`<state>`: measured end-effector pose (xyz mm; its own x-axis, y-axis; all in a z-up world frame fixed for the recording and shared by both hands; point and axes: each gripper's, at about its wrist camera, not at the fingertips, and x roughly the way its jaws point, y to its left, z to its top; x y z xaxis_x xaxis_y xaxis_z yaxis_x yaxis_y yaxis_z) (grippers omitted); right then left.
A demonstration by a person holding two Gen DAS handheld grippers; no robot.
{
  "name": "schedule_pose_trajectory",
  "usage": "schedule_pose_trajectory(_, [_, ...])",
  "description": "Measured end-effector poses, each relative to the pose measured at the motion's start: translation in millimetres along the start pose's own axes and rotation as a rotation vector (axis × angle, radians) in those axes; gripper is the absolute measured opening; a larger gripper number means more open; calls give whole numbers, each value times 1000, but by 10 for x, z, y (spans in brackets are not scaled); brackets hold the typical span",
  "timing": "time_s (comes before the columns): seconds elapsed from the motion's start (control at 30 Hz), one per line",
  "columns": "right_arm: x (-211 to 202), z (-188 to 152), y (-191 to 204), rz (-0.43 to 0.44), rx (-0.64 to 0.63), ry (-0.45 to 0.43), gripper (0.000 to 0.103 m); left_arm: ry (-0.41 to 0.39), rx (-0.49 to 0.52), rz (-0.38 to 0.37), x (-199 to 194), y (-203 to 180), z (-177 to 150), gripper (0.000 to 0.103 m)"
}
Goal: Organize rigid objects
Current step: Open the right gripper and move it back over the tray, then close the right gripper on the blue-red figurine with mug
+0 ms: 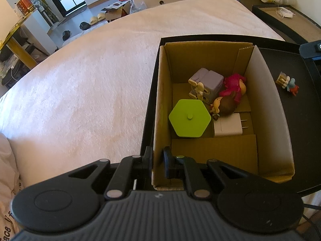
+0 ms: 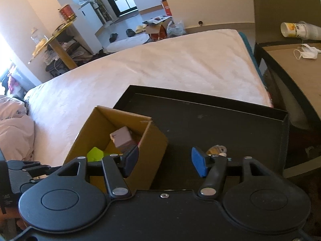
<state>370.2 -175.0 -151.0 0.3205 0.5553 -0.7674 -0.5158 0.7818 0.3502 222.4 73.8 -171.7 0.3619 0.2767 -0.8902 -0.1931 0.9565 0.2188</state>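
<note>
An open cardboard box (image 1: 200, 56) stands on a black tray (image 1: 301, 130) on the bed. Inside it lie a green hexagonal lid (image 1: 189, 118), a white charger plug (image 1: 227, 126), a doll in a pink dress (image 1: 230, 92) and a lilac cube (image 1: 210, 82). My left gripper (image 1: 157, 161) is shut on the box's near left wall. A small blue and red figurine (image 1: 286, 83) lies on the tray right of the box. In the right wrist view my right gripper (image 2: 164, 161) stands open over the tray (image 2: 210, 120) beside the box (image 2: 154, 146), holding nothing; the figurine (image 2: 217, 150) peeks out behind its right finger.
The bed's white blanket (image 1: 90, 80) stretches left of and behind the tray. A side table (image 2: 291, 70) with a face mask (image 2: 307, 53) and stacked cups (image 2: 301, 30) stands at the right. Crumpled bedding (image 2: 14, 124) lies at the left.
</note>
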Motion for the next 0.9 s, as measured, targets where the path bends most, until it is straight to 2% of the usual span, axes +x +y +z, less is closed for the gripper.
schedule_pose_trajectory(0.33, [144,-4,-259,-54,37,38,59,-1,-2,-3,-10,13,0,10])
schedule_pose_trajectory(0.57, [287,-17,-419,-107,58,65,71,2,-1,0,-2,5,5,10])
schedule_pose_trajectory(0.9, [646,-70,-516,-183,27,137,70,4,0,3,6,1,8,10])
